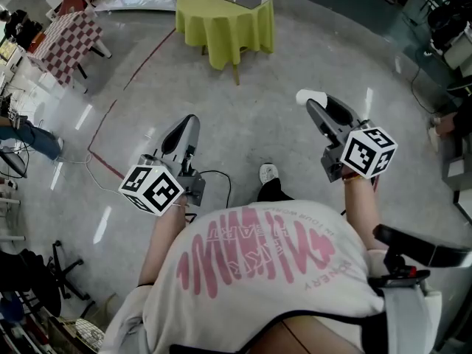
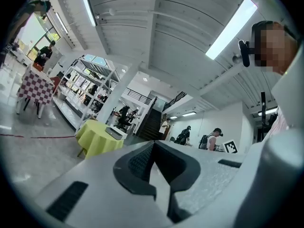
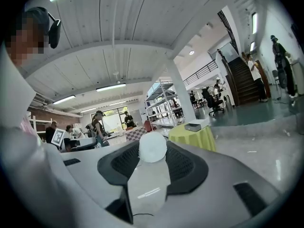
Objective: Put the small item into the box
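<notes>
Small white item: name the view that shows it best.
Right gripper view: the small white item sits large and centred, gripped by the right tool. Head view shows it only as a small blob at that tool's tip. Left gripper view misses it.

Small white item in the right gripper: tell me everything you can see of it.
The small white item is a rounded, matte white lump with no print showing. It sits at the tip of the right gripper, pinched between its dark ribbed pads and held in the air above the floor. Nothing else touches it. Its material cannot be told.
</notes>
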The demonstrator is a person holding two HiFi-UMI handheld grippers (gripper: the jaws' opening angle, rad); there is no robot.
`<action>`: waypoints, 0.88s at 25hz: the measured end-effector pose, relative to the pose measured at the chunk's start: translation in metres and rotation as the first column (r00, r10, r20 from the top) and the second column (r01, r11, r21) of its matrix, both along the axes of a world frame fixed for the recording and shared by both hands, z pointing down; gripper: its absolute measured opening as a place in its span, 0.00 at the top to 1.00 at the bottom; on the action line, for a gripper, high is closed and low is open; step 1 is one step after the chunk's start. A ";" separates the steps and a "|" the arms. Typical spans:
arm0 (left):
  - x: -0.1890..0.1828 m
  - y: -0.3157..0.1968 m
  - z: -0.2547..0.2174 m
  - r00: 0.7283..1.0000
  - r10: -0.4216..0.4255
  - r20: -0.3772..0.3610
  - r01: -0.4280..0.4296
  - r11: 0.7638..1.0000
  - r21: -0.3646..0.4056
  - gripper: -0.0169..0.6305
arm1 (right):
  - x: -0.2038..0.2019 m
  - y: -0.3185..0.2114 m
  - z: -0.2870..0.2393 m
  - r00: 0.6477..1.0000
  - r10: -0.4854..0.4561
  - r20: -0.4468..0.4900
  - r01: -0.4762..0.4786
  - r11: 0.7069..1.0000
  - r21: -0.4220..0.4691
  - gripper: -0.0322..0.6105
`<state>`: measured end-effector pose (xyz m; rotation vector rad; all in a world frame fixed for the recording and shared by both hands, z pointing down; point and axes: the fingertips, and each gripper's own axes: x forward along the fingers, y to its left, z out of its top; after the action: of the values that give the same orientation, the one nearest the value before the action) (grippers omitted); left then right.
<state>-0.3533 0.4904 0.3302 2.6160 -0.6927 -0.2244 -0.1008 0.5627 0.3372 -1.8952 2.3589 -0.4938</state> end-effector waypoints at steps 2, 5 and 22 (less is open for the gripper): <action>0.009 -0.014 0.003 1.000 -0.011 0.004 0.011 1.000 -0.006 0.96 | 0.011 -0.019 0.004 1.000 -0.010 -0.011 0.010 1.000 -0.010 0.68; 0.028 -0.041 0.006 0.999 -0.029 0.014 0.029 0.999 -0.019 0.96 | 0.031 -0.051 0.007 1.000 -0.027 -0.006 0.027 0.999 -0.019 0.68; 0.162 -0.189 -0.018 0.979 -0.202 -0.015 0.203 0.979 0.022 0.96 | 0.190 -0.208 -0.029 0.993 -0.113 0.037 0.110 0.991 0.075 0.68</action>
<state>-0.1916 0.3013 0.3125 2.5632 -0.9588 -0.3110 0.0893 0.3549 0.3082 -1.7135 2.4314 -0.4434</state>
